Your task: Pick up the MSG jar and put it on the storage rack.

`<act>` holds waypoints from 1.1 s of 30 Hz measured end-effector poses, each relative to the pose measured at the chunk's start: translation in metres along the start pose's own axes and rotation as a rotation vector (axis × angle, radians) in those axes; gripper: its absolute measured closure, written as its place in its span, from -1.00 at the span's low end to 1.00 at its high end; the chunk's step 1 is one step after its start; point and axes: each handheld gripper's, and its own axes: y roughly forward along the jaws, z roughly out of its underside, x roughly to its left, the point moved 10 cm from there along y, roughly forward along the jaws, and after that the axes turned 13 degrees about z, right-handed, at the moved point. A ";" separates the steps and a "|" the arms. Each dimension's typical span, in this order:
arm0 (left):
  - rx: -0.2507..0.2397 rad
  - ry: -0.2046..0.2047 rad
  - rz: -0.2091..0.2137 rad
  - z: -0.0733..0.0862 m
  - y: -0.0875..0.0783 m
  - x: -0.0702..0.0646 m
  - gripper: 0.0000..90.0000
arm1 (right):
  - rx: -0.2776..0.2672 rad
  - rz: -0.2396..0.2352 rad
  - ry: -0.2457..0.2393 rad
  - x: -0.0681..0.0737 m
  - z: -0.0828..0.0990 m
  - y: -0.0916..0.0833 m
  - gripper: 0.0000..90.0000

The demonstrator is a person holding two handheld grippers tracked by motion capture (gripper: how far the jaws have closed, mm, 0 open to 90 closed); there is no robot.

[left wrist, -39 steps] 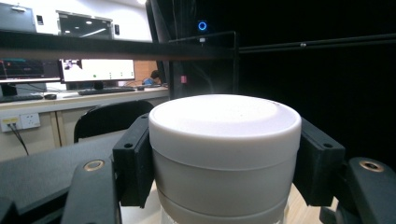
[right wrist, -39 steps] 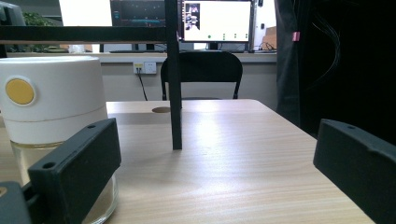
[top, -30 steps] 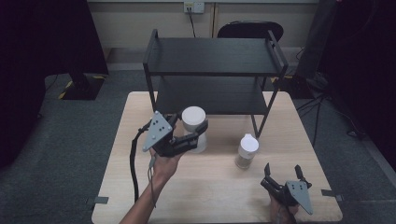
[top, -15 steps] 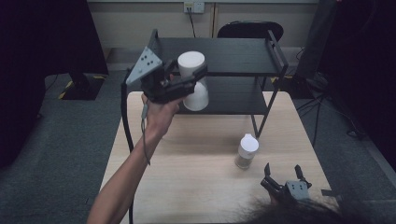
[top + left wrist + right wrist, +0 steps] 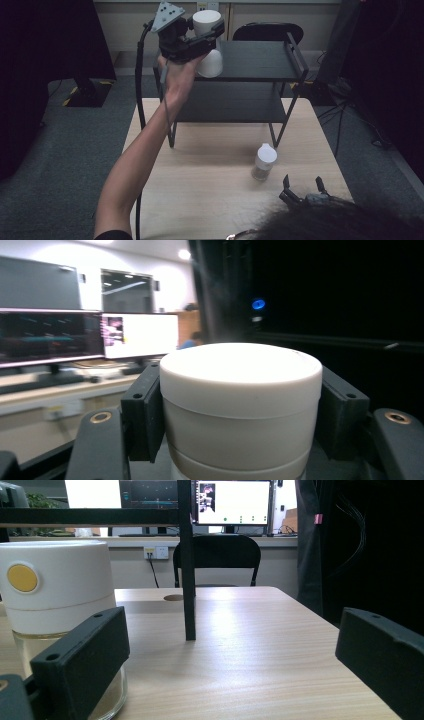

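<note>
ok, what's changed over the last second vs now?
The left gripper, shut on the white jar throughout, has lifted it off the table up to the top of the black shelf rack; the jar is still in the air. The right gripper stayed open at the table's near edge, and the small lidded jar has not moved.

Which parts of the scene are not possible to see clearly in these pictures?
- White jar, high view: its middle is covered by the left tongs; whether it touches the black shelf cannot be told.
- Same jar, left gripper view: its base is cut off by the bottom edge.
- Right tongs, high view: the body is hidden behind the person's hair.
- Small jar, right gripper view: partly behind one tong; its contents are unclear.
</note>
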 end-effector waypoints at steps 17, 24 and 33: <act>0.060 -0.013 -0.142 0.025 0.034 0.008 -0.24 | -0.001 -0.001 0.001 0.000 0.000 0.000 -1.00; 0.025 0.008 -0.154 0.032 0.033 0.005 -0.25 | 0.000 -0.002 0.000 0.000 0.000 0.000 -1.00; 0.027 0.007 -0.158 0.032 0.034 0.004 -0.25 | 0.000 0.002 0.001 0.000 0.000 0.000 -1.00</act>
